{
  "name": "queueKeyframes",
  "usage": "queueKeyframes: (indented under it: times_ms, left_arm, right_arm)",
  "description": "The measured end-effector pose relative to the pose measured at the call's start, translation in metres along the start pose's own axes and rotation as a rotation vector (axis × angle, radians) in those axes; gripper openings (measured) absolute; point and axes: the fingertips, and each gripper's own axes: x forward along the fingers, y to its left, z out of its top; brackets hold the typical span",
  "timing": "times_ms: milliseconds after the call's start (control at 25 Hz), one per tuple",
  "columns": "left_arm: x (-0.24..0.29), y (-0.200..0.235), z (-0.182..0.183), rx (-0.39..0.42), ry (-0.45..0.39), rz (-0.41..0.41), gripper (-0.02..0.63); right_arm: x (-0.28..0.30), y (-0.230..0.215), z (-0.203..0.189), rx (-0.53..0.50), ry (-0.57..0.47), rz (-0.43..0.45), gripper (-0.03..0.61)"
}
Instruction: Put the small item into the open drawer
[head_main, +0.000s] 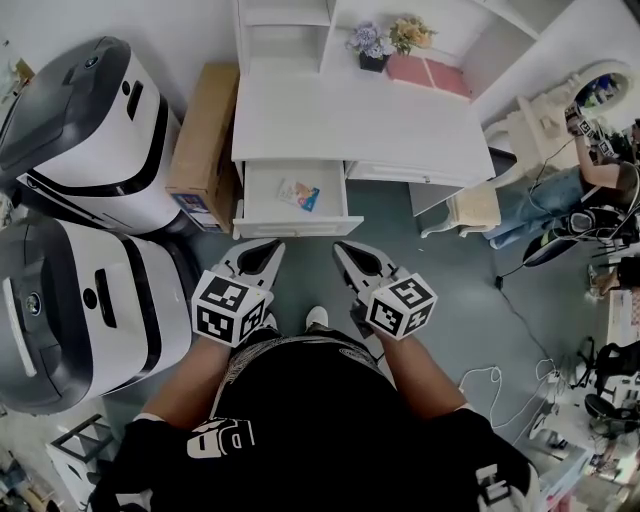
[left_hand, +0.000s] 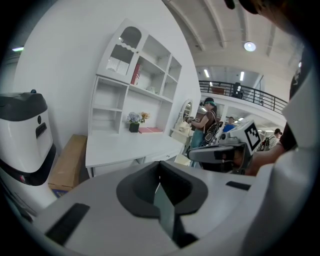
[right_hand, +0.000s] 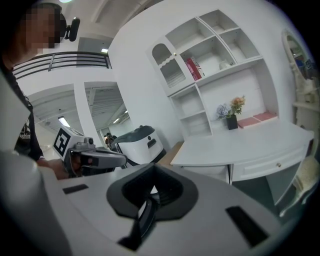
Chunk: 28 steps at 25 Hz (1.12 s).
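Small item (head_main: 299, 194), a flat packet printed in blue and orange, lies inside the open drawer (head_main: 265, 207), a shallow white tray pulled out of the smooth white desk (head_main: 350, 120). Dark teal floor (head_main: 450, 265) lies open to the right, while rounded white-and-black machines (head_main: 90, 140) crowd the left. Left gripper (head_main: 270, 248) and right gripper (head_main: 343, 249) hover just short of the drawer front, jaws pressed together, holding nothing.
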Motion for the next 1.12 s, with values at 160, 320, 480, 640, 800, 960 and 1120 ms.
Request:
queueKeyframes:
  times_ms: [160, 320, 480, 640, 800, 960, 1120]
  left_arm:
    - [-0.0007, -0.0035, -0.0061, 0.0, 0.011, -0.011, 0.014]
    - [-0.0012, -0.0052, -0.007, 0.009, 0.014, -0.014, 0.014]
    - [-0.0035, -0.0035, -0.0067, 0.013, 0.01, -0.006, 0.014]
    - [-0.0054, -0.0017, -0.0067, 0.007, 0.008, 0.0, 0.014]
    - [-0.0058, -0.0025, -0.0089, 0.004, 0.01, 0.001, 0.014]
    - [-0.0064, -0.0033, -0.0093, 0.009, 0.008, -0.001, 0.014]
    - [-0.0061, -0.0025, -0.0065, 0.015, 0.005, 0.001, 0.014]
  right_arm:
    - [0.0, 0.0025, -0.0034, 0.002, 0.002, -0.005, 0.006]
    - [0.0012, 0.0043, -0.0049, -0.001, 0.006, -0.003, 0.006]
    - [0.0012, 0.0069, -0.0056, -0.004, 0.007, 0.0, 0.006]
    - [0.0005, 0.0074, -0.0055, -0.002, 0.01, 0.0, 0.006]
    - [0.0, 0.0078, -0.0065, 0.0, 0.011, 0.002, 0.006]
    - [0.0002, 0.0094, -0.0072, -0.001, 0.011, 0.003, 0.006]
    - [0.0005, 0.0087, -0.0065, -0.004, 0.013, 0.005, 0.006]
